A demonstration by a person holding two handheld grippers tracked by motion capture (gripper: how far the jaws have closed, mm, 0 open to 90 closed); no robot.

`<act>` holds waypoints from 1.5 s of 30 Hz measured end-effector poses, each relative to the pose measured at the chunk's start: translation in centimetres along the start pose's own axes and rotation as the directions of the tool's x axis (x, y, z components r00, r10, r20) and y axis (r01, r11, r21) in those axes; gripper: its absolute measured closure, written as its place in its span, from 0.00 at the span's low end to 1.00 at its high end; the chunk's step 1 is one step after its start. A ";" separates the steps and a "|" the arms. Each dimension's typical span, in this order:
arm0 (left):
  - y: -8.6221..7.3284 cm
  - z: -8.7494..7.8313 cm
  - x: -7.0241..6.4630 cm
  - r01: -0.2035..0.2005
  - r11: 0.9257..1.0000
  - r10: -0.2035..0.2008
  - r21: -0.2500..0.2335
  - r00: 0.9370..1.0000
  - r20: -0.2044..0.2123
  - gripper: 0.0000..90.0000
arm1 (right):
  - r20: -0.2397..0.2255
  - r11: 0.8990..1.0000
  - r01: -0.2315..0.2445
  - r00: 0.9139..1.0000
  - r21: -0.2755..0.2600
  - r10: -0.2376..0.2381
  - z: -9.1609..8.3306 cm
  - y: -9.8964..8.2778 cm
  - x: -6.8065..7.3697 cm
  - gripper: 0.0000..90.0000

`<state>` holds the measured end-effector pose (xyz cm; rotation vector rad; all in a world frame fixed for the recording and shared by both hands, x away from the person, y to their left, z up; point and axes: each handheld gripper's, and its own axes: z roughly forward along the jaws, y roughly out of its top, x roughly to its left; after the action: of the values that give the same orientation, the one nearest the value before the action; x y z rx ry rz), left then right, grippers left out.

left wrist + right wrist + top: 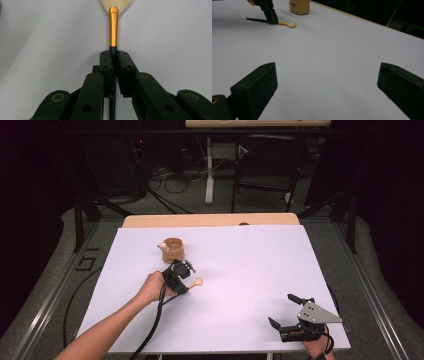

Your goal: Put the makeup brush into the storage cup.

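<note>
Brush (113, 25) clamped at dark handle by left gripper (113, 58)
Held low over table (240, 270), bristles forward, likely bound for cup (173, 249); right gripper (283, 312) wide open, empty.

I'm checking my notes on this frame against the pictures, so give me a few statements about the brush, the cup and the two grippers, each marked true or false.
1. The left gripper is shut on the brush. True.
2. The brush has a silver metal collar. False: the collar is gold, with pale bristles beyond it.
3. The right gripper holds the tan cup. False: it is open and holds nothing, near the table's front right, while the cup stands far off.
4. The table has a white top. True.
5. The brush stands inside the cup. False: it is low over the table, in front of the cup.
</note>
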<state>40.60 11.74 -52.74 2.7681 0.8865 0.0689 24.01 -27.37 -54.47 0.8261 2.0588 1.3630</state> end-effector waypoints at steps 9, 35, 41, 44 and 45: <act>-0.5 -0.2 -0.1 -0.026 0.999 0.026 -0.029 1.000 -0.012 0.92 | 0.006 1.000 0.002 1.000 0.000 -0.002 0.0 0.0 -0.1 0.03; -1.8 -4.3 0.6 -0.015 0.966 0.000 -0.257 0.998 -0.059 0.92 | 0.014 1.000 -0.004 1.000 0.008 0.004 -0.1 0.0 -0.1 0.03; -2.0 -5.0 0.6 -0.014 0.955 -0.004 -0.297 0.998 -0.059 0.92 | 0.013 1.000 -0.003 1.000 0.000 0.003 0.0 0.0 -0.1 0.03; -2.1 -5.2 0.5 -0.009 0.946 -0.013 -0.324 0.998 -0.066 0.92 | 0.011 1.000 -0.006 1.000 0.009 0.006 -0.1 0.0 -0.2 0.03; -2.2 -5.3 0.5 -0.011 0.944 -0.012 -0.330 0.998 -0.066 0.92 | 0.013 1.000 -0.009 1.000 0.007 0.009 -0.1 0.0 -0.3 0.03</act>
<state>39.16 14.80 -48.15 2.4642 0.8075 0.2851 24.11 -27.63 -54.40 0.8462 2.0535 1.3522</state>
